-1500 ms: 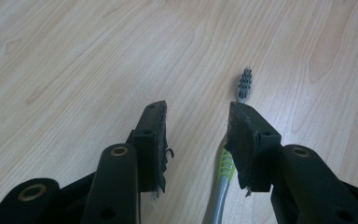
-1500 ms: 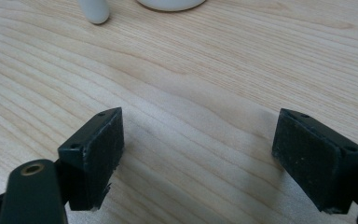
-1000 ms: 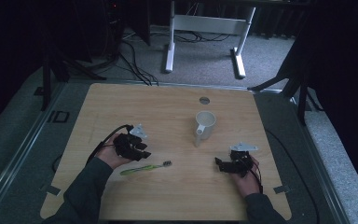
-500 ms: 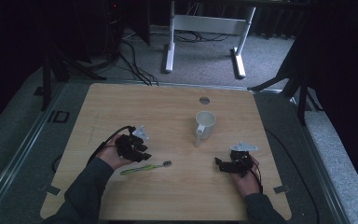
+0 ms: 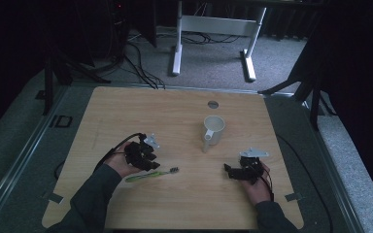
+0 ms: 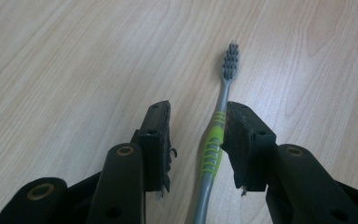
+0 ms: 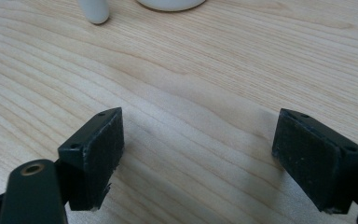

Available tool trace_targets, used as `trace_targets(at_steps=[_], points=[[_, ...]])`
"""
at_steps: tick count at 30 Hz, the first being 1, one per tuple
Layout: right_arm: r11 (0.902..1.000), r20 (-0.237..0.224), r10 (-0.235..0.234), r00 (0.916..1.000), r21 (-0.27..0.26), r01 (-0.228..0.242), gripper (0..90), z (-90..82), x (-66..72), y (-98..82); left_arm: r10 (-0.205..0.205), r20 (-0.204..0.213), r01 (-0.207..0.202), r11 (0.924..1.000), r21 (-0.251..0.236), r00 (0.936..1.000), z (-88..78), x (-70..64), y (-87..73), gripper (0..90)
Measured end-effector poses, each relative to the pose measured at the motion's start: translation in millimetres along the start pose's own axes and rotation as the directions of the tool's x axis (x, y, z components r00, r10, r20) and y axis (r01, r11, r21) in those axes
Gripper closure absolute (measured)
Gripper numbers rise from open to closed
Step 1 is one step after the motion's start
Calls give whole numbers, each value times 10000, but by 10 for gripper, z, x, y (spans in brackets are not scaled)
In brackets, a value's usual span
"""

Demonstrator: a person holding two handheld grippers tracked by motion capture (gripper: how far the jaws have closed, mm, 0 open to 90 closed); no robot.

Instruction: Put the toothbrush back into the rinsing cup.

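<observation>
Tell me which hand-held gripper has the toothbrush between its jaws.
The left hand-held gripper: the toothbrush handle lies between its jaws. The right hand-held gripper straddles bare table.

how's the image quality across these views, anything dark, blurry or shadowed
High view: dim and soft, the room around the table nearly black, the toothbrush and mug small but readable. Left gripper view: bright and even, toothbrush bristles sharp, near jaw bases slightly soft. Right gripper view: well lit, a faint broad shadow on the wood between the jaws, the mug base cropped at the top edge.

On the table (image 5: pixel 126 111) — one toothbrush (image 5: pixel 151 174), one white mug (image 5: pixel 213 130) — plus two grippers, left gripper (image 5: pixel 144 156) and right gripper (image 5: pixel 234 173).
</observation>
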State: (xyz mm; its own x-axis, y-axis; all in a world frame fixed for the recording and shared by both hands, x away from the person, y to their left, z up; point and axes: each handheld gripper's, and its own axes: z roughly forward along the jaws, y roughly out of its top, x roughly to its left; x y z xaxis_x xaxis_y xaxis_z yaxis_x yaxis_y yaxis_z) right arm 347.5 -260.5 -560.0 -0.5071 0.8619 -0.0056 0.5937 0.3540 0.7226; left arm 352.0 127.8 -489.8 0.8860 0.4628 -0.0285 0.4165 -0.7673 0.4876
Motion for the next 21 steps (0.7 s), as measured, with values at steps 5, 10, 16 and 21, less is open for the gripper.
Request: trace_targets(at_steps=[5, 10, 16, 21], points=[[10000, -1, -3, 10000, 3, 3, 163, 0, 0, 0, 105, 113, -108, 9996, 261, 9999, 27, -18, 5, 627], [10000, 0, 3, 10000, 0, -3, 163, 0, 0, 0, 177, 164, -186, 9984, 543, 9997, 48, -30, -6, 636], [10000, 0, 2, 10000, 4, -2, 163, 0, 0, 0, 276, 250, -296, 9961, 825, 9993, 89, -49, -5, 650], [10000, 0, 0, 10000, 5, 0, 163, 0, 0, 0, 391, 380, -432, 9923, 1157, 9985, 133, -57, -7, 674]])
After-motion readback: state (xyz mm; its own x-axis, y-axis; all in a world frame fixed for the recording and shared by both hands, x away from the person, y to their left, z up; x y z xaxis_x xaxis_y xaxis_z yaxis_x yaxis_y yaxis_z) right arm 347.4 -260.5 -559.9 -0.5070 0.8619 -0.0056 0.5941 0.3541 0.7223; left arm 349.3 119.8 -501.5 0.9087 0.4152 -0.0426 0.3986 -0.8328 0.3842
